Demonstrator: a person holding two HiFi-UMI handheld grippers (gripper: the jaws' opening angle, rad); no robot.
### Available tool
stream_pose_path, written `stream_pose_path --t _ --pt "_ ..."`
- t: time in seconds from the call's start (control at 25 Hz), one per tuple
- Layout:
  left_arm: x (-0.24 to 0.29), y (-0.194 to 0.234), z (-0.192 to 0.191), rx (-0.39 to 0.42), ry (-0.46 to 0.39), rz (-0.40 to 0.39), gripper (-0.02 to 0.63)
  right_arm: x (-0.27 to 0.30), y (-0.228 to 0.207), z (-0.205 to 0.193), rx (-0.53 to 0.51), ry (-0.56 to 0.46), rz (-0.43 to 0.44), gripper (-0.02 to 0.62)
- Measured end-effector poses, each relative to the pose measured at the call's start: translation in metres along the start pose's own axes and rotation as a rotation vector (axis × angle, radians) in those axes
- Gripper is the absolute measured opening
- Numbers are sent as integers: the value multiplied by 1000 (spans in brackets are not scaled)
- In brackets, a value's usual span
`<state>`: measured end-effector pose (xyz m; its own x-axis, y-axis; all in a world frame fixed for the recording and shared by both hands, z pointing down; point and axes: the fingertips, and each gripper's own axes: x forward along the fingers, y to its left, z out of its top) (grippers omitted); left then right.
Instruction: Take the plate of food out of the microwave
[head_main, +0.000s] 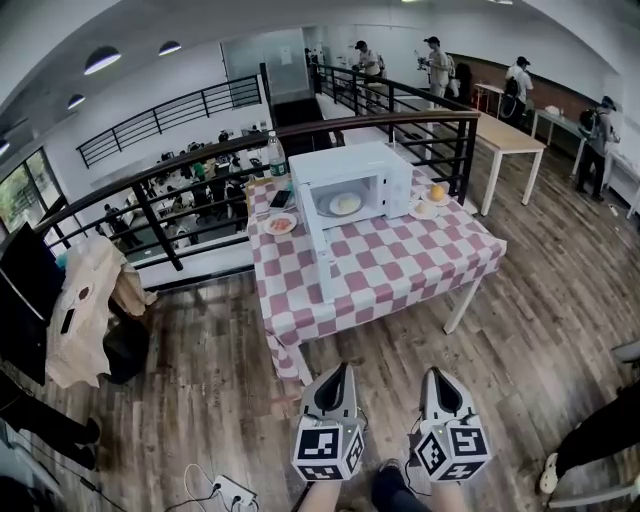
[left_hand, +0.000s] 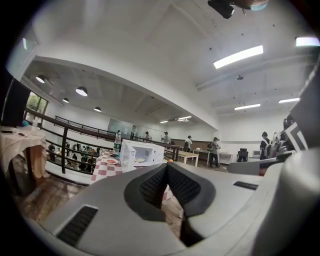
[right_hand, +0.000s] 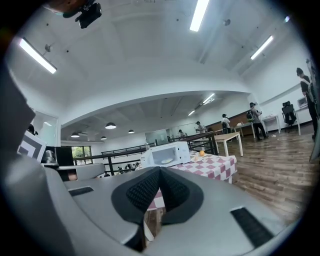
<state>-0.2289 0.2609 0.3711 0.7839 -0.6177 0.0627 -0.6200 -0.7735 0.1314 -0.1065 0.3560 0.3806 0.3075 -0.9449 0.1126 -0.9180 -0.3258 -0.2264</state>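
Well short of the checked table (head_main: 400, 265), the left gripper (head_main: 340, 370) and right gripper (head_main: 437, 373) are closed, empty; the plate of food (head_main: 345, 204) sits inside the open microwave (head_main: 350, 185), so they'd best spread their jaws before reaching.

The left gripper (left_hand: 167, 166), jaws together and empty, faces the open microwave (left_hand: 145, 151) on the checked table (left_hand: 104, 169).

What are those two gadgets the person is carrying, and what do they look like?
They are two matching tools, a left gripper and a right gripper. Each has a pale grey, wedge-shaped shell that tapers to a point, with a dark insert near the tip. At the back, each carries a cube covered in black-and-white square markers. The inner pads are black with a fine grid texture.
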Motion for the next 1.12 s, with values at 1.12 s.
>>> stream_pose_path --t 1.12 --pt "165 -10 8 11 4 133 20 153 -106 39 35 18 129 -9"
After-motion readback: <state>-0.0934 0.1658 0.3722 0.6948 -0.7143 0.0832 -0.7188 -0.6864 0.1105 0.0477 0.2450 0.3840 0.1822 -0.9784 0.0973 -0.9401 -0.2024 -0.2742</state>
